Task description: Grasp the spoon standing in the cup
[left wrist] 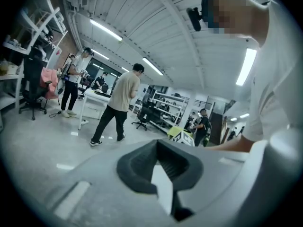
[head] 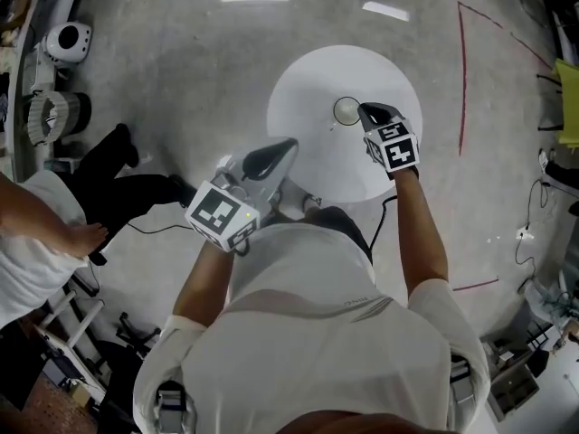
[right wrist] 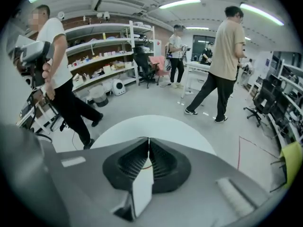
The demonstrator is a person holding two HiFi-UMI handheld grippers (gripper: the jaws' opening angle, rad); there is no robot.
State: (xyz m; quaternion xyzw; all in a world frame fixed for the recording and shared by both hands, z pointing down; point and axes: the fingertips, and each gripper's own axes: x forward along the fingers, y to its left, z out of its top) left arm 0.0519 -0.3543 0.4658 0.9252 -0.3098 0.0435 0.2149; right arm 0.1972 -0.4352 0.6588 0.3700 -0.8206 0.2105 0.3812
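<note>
A small round cup stands near the middle of the round white table. I cannot make out a spoon in it. My right gripper has its tip against the cup's right rim. In the right gripper view the right gripper has its jaws pressed together, and they hide the cup; only a thin tan arc shows low in the slit, with the table beyond. My left gripper is held up at the table's near edge, away from the cup. In the left gripper view the left gripper looks shut and empty.
A person in a white shirt stands at the left, legs reaching toward the table. Red tape lines mark the floor at the right. Shelves, office chairs and several people fill the room beyond.
</note>
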